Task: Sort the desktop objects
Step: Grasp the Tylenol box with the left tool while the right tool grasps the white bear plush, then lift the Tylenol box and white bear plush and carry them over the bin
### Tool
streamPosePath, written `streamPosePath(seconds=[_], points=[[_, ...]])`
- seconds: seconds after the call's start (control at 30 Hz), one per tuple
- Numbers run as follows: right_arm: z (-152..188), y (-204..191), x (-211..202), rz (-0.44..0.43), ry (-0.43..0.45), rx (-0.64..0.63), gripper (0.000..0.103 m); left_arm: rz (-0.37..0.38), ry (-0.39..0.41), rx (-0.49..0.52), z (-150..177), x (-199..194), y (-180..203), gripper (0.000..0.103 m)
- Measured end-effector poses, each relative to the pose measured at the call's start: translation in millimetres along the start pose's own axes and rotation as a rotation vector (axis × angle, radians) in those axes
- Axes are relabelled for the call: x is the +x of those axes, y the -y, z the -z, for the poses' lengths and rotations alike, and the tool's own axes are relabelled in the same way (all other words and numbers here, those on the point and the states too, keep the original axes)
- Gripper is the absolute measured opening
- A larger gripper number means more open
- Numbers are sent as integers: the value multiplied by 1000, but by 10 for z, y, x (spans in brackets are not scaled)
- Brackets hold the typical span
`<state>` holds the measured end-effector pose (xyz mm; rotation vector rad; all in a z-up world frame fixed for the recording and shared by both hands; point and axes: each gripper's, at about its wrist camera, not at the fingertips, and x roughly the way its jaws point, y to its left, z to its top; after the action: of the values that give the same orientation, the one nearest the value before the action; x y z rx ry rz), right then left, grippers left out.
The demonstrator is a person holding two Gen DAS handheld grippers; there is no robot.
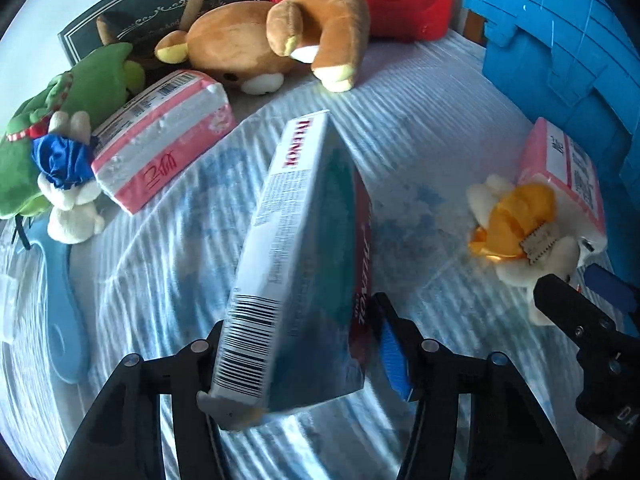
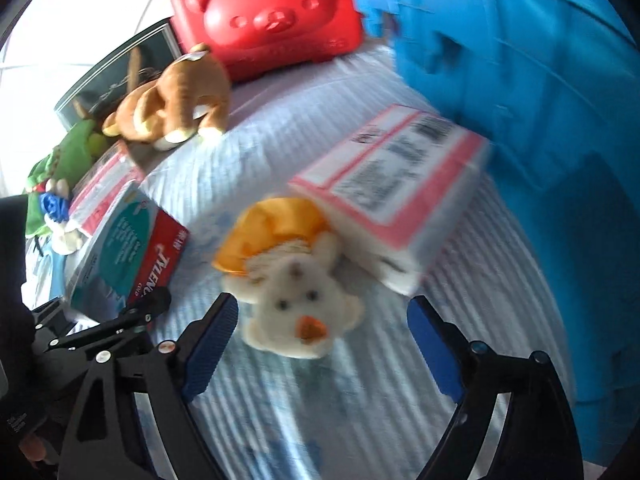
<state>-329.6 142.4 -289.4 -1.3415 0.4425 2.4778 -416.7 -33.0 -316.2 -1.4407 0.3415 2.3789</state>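
Tylenol box [image 1: 296, 264] between left tool [image 1: 298, 364] pads

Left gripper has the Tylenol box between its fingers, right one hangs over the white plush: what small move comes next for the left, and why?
Probably finish closing, then lift. The left gripper straddles the Tylenol box, which stands tilted on the striped cloth. Whether both pads press on it yet cannot be told. The right gripper is open, with the white plush just ahead of its fingers, so it does not block the lift.
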Motion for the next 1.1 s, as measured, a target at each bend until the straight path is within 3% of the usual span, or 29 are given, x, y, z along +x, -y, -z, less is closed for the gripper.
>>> streamPosePath(seconds=[0.13,0.2,0.23,0.27,0.33,0.37,0.4,0.7,1.1], points=[[-46,-168,127,4,-17,-55,85,-14,9,8,5,14,6,60],[-59,-210,199,15,-31,-79,68,-14,18,2,20,25,0,60],[-69,-225,243,21,-41,-89,67,-14,24,3,18,20,1,60],[-73,-232,281,22,-49,-90,66,-10,28,5,-15,-6,2,56],[-72,-257,310,34,-49,-101,65,-3,32,12,-55,-27,16,37],[-60,-260,308,39,-47,-105,65,-2,33,15,-65,-32,25,22],[-47,-262,304,43,-46,-109,64,-9,32,16,-64,-48,32,19],[3,-290,112,6,-38,-106,48,-50,83,19,-44,-402,-21,19],[25,-623,-677,-33,83,-163,48,-82,194,-10,87,-1238,-188,19]])
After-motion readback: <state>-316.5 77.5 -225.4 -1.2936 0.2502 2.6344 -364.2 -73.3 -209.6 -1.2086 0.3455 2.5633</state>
